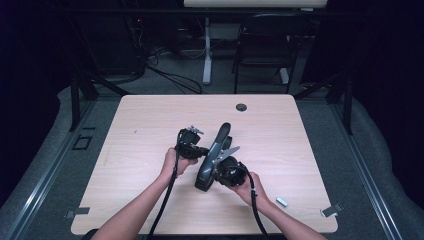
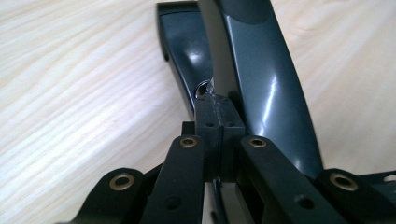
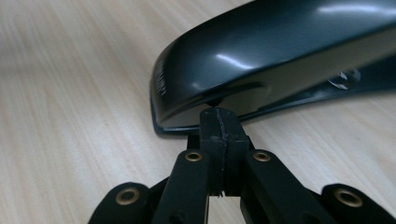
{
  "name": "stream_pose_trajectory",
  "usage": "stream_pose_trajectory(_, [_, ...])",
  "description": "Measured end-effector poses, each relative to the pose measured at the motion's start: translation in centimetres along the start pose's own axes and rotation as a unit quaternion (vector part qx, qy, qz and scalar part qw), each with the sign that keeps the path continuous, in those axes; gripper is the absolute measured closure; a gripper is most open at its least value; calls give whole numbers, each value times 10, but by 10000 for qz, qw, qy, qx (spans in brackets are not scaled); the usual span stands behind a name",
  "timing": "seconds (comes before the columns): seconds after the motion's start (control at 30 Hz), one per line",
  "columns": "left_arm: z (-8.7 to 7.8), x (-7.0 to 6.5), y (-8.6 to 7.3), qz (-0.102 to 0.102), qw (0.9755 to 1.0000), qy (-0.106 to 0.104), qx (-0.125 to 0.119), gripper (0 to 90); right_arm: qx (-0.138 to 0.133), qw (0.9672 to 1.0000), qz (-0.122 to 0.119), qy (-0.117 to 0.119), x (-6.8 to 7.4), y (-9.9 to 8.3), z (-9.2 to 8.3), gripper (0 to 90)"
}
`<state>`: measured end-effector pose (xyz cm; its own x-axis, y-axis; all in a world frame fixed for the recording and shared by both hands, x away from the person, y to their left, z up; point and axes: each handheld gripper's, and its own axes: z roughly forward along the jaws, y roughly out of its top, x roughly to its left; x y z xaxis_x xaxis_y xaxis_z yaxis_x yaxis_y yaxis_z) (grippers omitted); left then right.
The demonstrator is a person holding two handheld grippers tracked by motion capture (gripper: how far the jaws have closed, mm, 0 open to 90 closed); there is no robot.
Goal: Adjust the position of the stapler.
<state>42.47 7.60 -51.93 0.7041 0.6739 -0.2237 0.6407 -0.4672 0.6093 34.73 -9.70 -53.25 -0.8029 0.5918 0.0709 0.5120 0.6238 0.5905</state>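
The left gripper, just left of the middle of the high view, has its jaws pressed fully together with nothing between them. In the left gripper view the closed tips sit at the centre of the frame, right against the side of a dark grey stapler; whether they actually touch it cannot be told.

The right gripper, just below the middle of the high view, is likewise fully closed and holds nothing. In the right gripper view its tips meet at the centre, right at the gap under the stapler's rounded end, which fills the upper right of that frame.

In the high view the stapler lies at the middle of the frame, slanting from lower left to upper right, its top arm raised, between the two grippers. It rests on a light wooden table. A small silvery block lies on the table at lower right, well apart from the stapler.
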Motion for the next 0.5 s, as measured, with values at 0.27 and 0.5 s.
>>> stream_pose_trajectory(0.27, [2, -2, 0, 277, 9993, -225, 78, 900, 25, 9997, -200, 136, 8, 2, 5, 900])
stream_pose_trajectory(0.5, [0, -4, -2, 443, 9987, -258, 37, 900, -398, 9991, -152, 86, -8, 9, -23, 900])
